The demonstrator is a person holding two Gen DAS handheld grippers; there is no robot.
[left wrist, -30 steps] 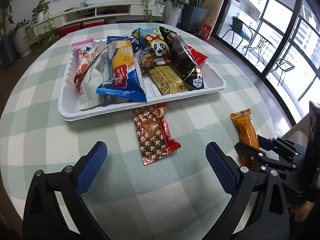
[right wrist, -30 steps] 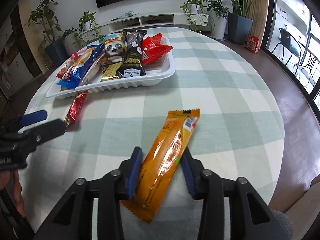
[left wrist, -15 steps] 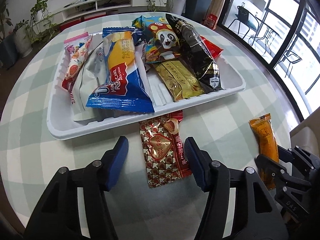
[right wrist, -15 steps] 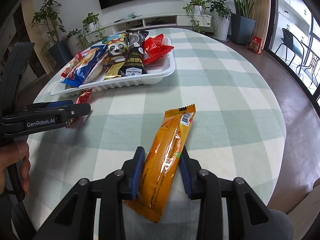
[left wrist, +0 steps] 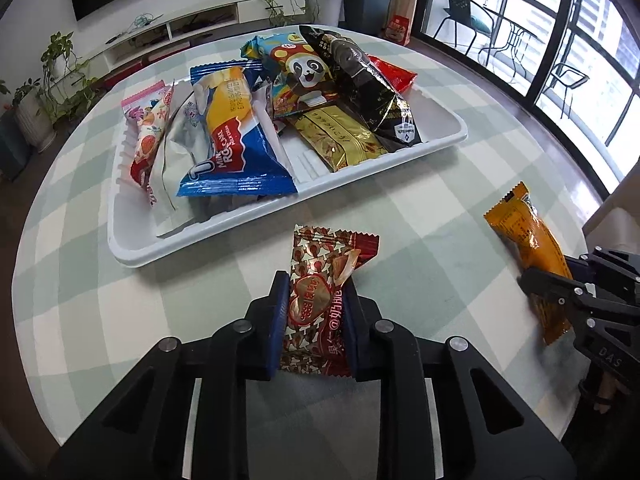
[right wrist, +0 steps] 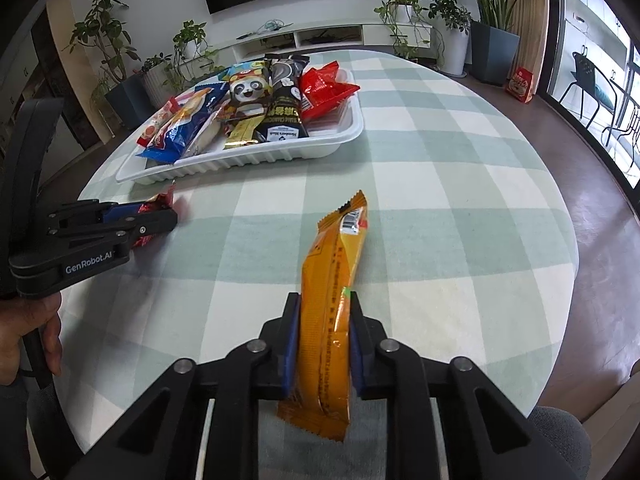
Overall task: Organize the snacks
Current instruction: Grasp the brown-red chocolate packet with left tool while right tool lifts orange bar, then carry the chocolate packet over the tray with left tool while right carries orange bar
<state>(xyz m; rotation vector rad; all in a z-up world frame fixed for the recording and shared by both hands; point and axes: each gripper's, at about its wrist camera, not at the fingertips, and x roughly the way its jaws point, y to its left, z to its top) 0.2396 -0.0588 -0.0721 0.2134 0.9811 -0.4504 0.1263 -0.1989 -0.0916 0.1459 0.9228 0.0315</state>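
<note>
My left gripper (left wrist: 315,292) is shut on a red and gold heart-print snack packet (left wrist: 320,300), just in front of the white tray (left wrist: 136,252). The tray holds several snack packets, among them a blue roll-cake pack (left wrist: 232,136), a panda pack (left wrist: 304,76) and a gold pack (left wrist: 340,136). My right gripper (right wrist: 322,312) is shut on a long orange snack packet (right wrist: 332,304), right of the left one. The orange packet also shows in the left wrist view (left wrist: 532,248), and the left gripper shows in the right wrist view (right wrist: 160,220).
The round table has a green and white check cloth (right wrist: 440,184). The tray (right wrist: 256,160) stands at the far left side of it in the right wrist view. Potted plants (right wrist: 492,20) and a low TV shelf stand beyond. The table edge and floor lie to the right.
My left gripper moved forward over the red packet and closed on it. My right gripper stayed shut on the orange packet and has barely moved.
</note>
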